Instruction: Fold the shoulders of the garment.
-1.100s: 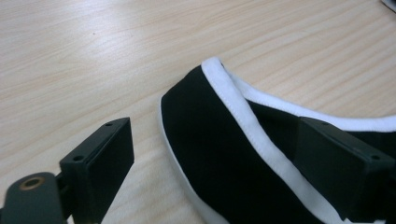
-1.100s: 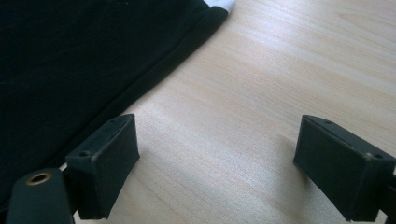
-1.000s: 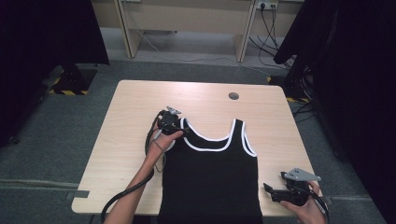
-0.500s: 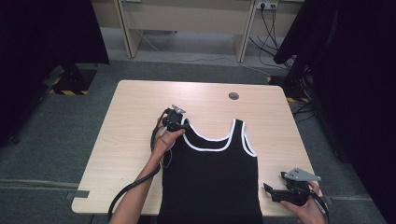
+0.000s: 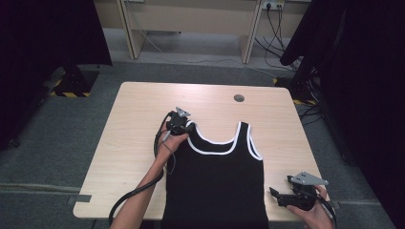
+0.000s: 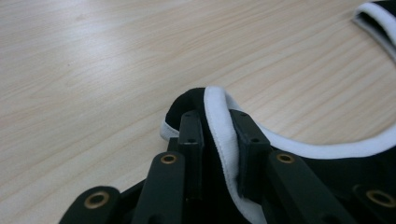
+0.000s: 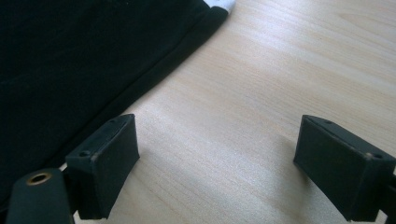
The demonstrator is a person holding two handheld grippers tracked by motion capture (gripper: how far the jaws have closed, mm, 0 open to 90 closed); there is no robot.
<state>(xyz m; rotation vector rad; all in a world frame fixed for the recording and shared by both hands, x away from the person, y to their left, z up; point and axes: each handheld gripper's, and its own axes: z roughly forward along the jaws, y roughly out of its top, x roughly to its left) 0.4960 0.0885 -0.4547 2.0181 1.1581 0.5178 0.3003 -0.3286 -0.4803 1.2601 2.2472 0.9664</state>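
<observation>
Across the wooden table (image 5: 138,119), the outstretched left claw (image 6: 218,140) has just pinched the tank top's (image 5: 217,186) strap; the right claw (image 7: 217,163) rests spread.

Bare table (image 5: 143,119) all around the black tank top (image 5: 215,176).

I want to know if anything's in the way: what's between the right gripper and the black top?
Nothing: the right gripper view shows just bare wooden table between the open right gripper and the black top.
</observation>
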